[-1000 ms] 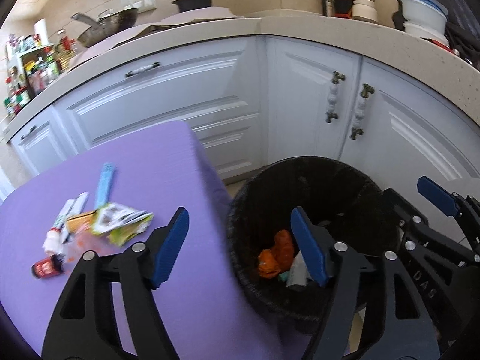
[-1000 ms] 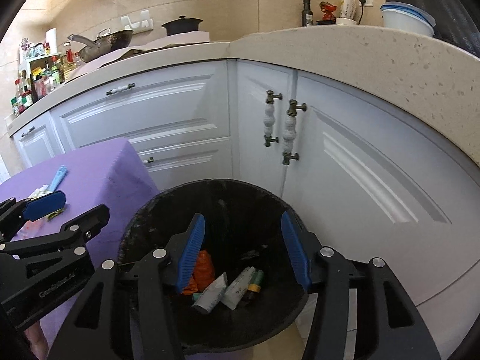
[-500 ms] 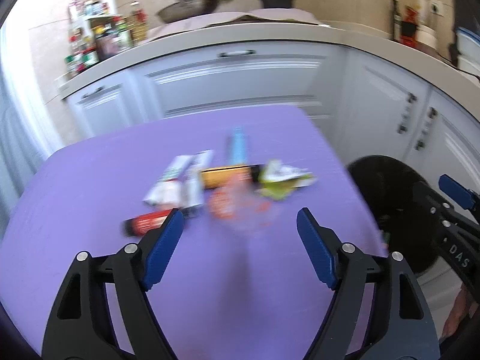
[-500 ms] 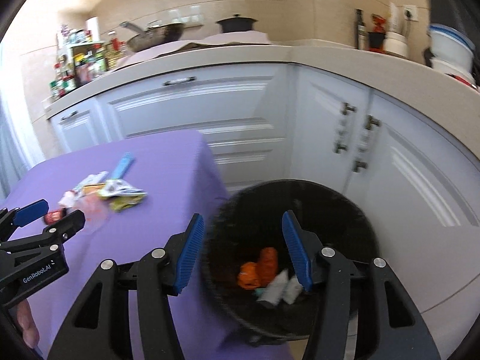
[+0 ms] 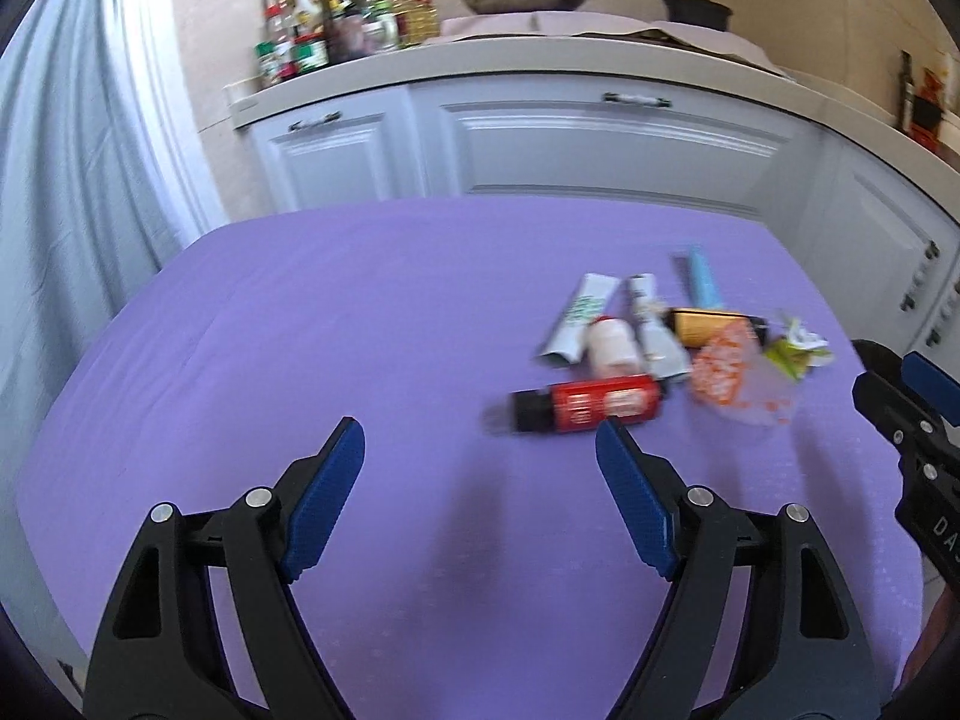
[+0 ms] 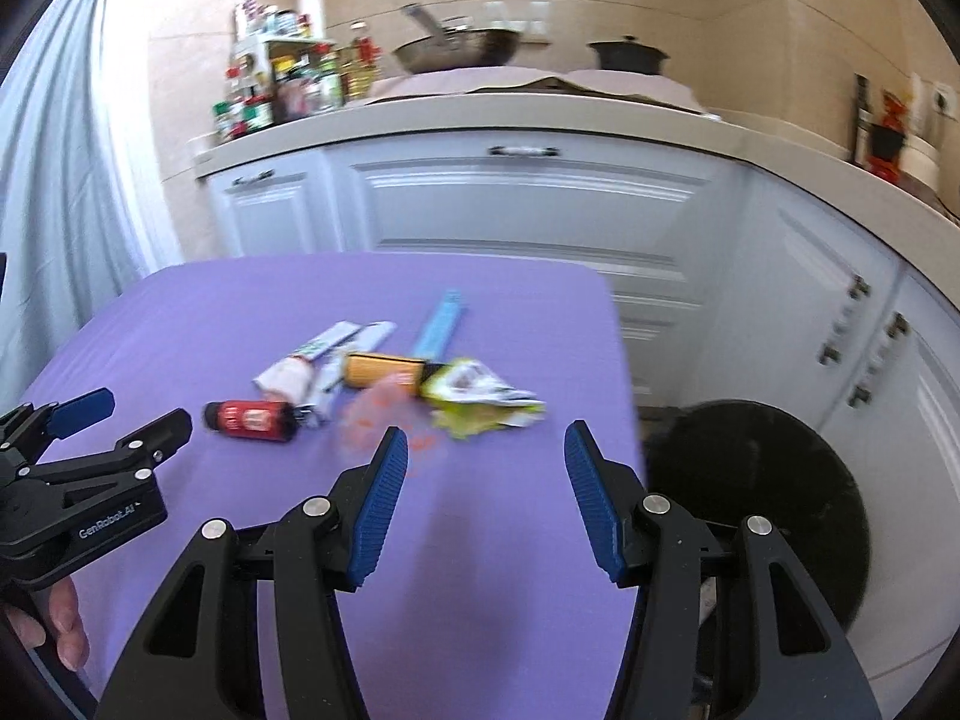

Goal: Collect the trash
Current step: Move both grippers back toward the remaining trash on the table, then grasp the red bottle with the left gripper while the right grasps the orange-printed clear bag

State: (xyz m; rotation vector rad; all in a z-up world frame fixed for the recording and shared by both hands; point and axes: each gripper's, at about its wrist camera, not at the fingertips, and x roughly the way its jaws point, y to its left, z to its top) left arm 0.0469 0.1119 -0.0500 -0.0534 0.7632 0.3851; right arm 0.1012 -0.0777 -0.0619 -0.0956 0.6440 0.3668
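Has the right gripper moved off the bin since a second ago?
Yes. The right gripper, open and empty, has swung left from above the black bin to over the purple table.

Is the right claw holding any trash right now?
No, the right claw is open and empty above the purple table.

White cabinets [image 5: 588, 144] were seen across the upper frame under a pale counter [image 6: 480, 114]; beige tiled wall [image 6: 690, 6] above, curtain [image 5: 72, 138] at left.
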